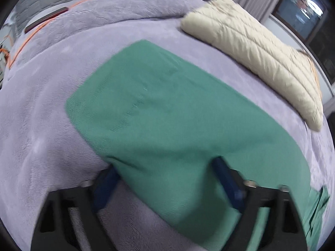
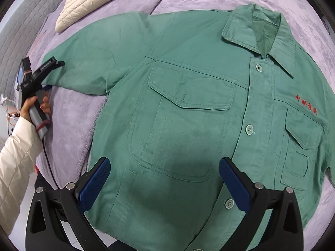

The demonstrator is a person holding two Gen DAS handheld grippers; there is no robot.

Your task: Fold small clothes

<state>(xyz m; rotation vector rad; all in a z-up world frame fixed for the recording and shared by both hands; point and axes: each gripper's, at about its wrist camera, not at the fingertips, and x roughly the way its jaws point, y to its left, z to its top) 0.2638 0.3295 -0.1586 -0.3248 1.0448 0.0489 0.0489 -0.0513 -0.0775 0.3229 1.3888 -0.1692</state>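
A green button-up work shirt (image 2: 188, 113) lies face up on a lilac blanket (image 2: 69, 125), collar at the upper right, red lettering on one chest. Its left sleeve (image 1: 163, 108) stretches out flat in the left wrist view. My left gripper (image 1: 165, 167) is at the sleeve's cuff end, its blue pads (image 1: 226, 179) spread with the cuff edge lying between them; it also shows in the right wrist view (image 2: 52, 73) at the sleeve end. My right gripper (image 2: 165, 179) is open and empty, hovering over the shirt's lower front near the hem.
A cream quilted jacket (image 1: 257, 48) lies beyond the sleeve, also seen in the right wrist view (image 2: 94, 2). An orange cable (image 1: 29, 35) and a dark flat device (image 1: 46, 19) lie on the far blanket. A dark window (image 1: 301, 10) is at the right.
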